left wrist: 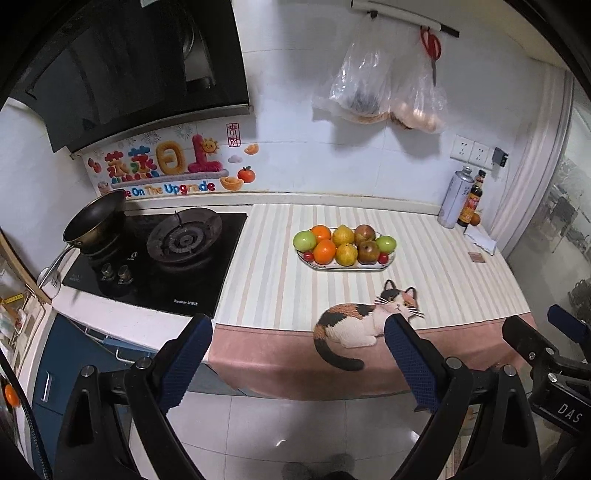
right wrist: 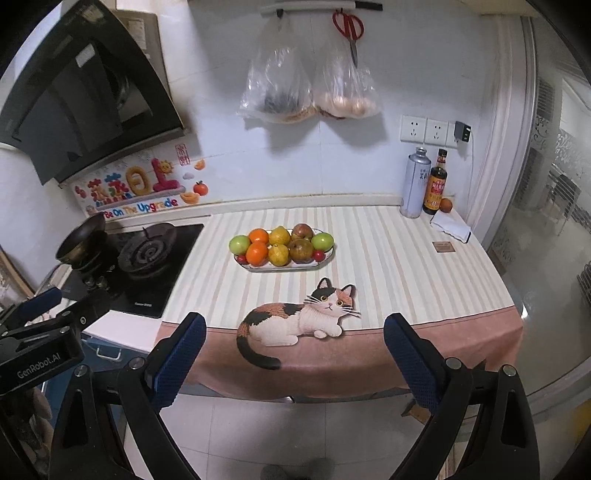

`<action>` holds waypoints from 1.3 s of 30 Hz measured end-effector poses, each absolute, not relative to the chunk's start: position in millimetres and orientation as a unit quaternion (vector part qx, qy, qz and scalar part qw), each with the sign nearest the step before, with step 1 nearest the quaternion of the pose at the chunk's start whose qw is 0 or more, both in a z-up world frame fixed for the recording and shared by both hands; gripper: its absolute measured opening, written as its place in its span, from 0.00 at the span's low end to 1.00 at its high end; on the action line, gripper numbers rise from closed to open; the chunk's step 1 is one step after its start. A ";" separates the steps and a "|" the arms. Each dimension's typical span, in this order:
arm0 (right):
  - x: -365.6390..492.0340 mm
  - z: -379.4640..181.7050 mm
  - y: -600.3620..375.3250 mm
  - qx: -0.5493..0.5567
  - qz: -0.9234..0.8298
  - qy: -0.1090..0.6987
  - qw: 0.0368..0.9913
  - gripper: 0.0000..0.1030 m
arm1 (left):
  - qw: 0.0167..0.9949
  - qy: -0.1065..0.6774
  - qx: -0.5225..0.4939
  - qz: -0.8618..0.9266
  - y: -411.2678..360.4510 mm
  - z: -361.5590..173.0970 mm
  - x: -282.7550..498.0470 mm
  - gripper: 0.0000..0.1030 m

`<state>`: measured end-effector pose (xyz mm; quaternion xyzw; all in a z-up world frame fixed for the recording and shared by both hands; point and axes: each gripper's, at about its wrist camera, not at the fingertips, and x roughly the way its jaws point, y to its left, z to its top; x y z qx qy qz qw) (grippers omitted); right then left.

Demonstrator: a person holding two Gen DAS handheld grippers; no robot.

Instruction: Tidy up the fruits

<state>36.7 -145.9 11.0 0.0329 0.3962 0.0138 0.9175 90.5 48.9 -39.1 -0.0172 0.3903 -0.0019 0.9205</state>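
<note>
Far left, pan (left wrist: 96, 218) sits on the black gas stove (left wrist: 162, 258), range hood (left wrist: 129, 70) above it, neither touched. My left gripper (left wrist: 298, 328) hangs off the counter's front edge, jaws spread wide, nothing between them, blue pads (left wrist: 188, 362) bare. Striped cloth (left wrist: 424, 266) with a calico cat print (left wrist: 365, 321) covers the counter. Fruit plate (left wrist: 347, 266) sits mid-cloth, well apart from both grippers: green apple (left wrist: 305, 240) at the left end, two oranges (left wrist: 325, 251), two yellow pears (left wrist: 346, 254), two reddish-brown apples (left wrist: 368, 251), another green apple (left wrist: 386, 243) at the right end, small red tomatoes (left wrist: 383, 257) at the plate's edges. All fruit on the plate, packed touching. My right gripper (right wrist: 294, 328) is also held off the counter's front edge, jaws wide apart, empty. Far right back corner: silver can (right wrist: 416, 182), dark sauce bottle (right wrist: 436, 184), small orange-brown round thing (right wrist: 446, 205) just beside the bottle. Bags (right wrist: 306, 85) and red scissors (right wrist: 349, 29) hang on the wall above.
</note>
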 end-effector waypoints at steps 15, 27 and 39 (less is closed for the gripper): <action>-9.8 37.2 -162.3 0.033 0.033 0.391 0.919 0.96 | 0.924 0.382 -0.017 0.009 32.4 -21.5 39.8 0.93; 15.9 28.2 -171.5 0.036 0.044 0.390 0.919 0.98 | 0.924 0.382 -0.010 0.017 23.2 -23.5 46.9 0.95; 92.1 -3.0 -177.6 0.033 0.031 0.414 0.909 0.98 | 0.913 0.407 0.000 0.038 20.8 -49.1 122.2 1.00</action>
